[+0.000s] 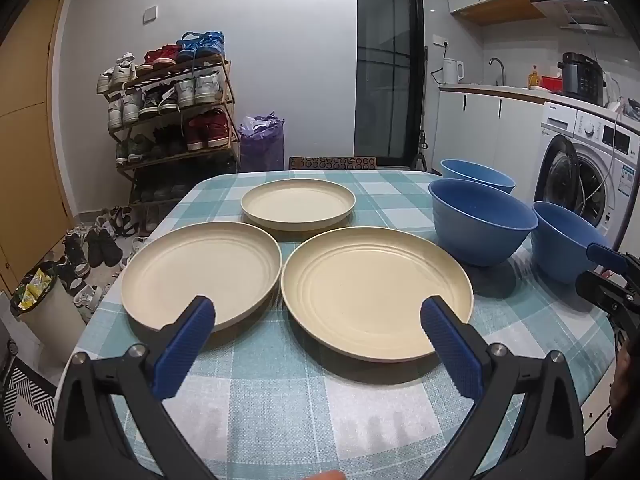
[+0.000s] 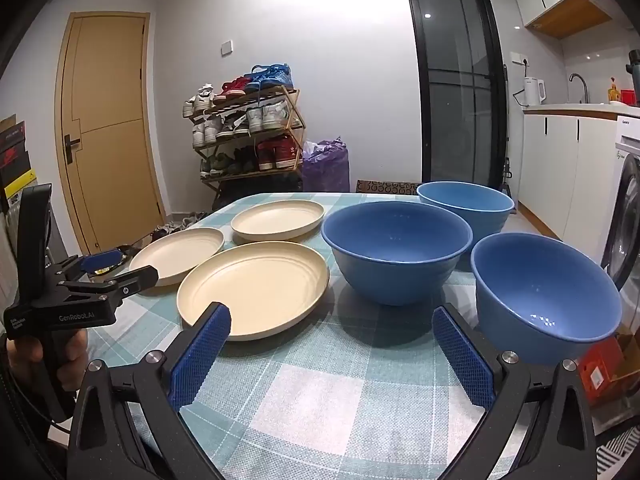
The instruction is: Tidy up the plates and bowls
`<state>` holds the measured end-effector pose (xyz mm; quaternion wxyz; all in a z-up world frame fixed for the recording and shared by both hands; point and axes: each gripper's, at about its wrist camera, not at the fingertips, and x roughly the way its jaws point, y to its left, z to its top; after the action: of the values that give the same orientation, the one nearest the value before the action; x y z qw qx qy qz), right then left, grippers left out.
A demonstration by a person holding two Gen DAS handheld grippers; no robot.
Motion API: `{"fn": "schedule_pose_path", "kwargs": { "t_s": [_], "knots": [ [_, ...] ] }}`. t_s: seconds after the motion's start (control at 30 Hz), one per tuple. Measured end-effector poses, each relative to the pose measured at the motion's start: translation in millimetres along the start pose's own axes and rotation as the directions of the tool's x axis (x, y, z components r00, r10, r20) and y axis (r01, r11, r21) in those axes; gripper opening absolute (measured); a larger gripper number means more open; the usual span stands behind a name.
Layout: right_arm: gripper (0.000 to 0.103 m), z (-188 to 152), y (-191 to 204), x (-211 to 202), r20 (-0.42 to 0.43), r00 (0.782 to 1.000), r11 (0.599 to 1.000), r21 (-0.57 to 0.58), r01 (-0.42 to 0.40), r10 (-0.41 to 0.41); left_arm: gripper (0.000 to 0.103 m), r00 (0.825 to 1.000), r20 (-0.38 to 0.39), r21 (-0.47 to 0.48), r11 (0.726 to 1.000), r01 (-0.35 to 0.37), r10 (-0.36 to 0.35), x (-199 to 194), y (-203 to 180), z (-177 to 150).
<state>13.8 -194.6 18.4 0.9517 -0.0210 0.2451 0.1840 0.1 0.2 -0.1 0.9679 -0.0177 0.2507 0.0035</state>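
Three cream plates lie on the checked tablecloth: a near right plate (image 1: 376, 292) (image 2: 256, 286), a near left plate (image 1: 202, 272) (image 2: 180, 254) and a smaller far plate (image 1: 298, 204) (image 2: 278, 220). Three blue bowls stand to their right: a middle bowl (image 1: 480, 224) (image 2: 396, 252), a far bowl (image 1: 476, 174) (image 2: 466, 202) and a near right bowl (image 1: 560, 236) (image 2: 544, 292). My left gripper (image 1: 318, 320) (image 2: 120, 266) hovers open over the near edges of the two near plates. My right gripper (image 2: 332, 324) is open above bare cloth, between the near right plate and the near right bowl. Nothing is held.
The table (image 1: 280, 400) has a rounded edge on the left and right. A shoe rack (image 1: 172, 108), loose shoes on the floor and a bin (image 1: 44, 304) stand to the left. A washing machine (image 1: 580, 172) and kitchen counter are on the right.
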Motion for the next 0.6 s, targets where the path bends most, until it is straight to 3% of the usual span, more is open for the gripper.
{"fn": "schedule_pose_path", "kwargs": {
  "t_s": [0.6],
  "knots": [
    [0.103,0.1,0.6,-2.1,0.009,1.0,1.0,0.0,-0.003,0.003,0.103,1.0,-0.004,0.004,1.0,-0.001,0.001,0.8,-2.4,-1.4]
  ]
}}
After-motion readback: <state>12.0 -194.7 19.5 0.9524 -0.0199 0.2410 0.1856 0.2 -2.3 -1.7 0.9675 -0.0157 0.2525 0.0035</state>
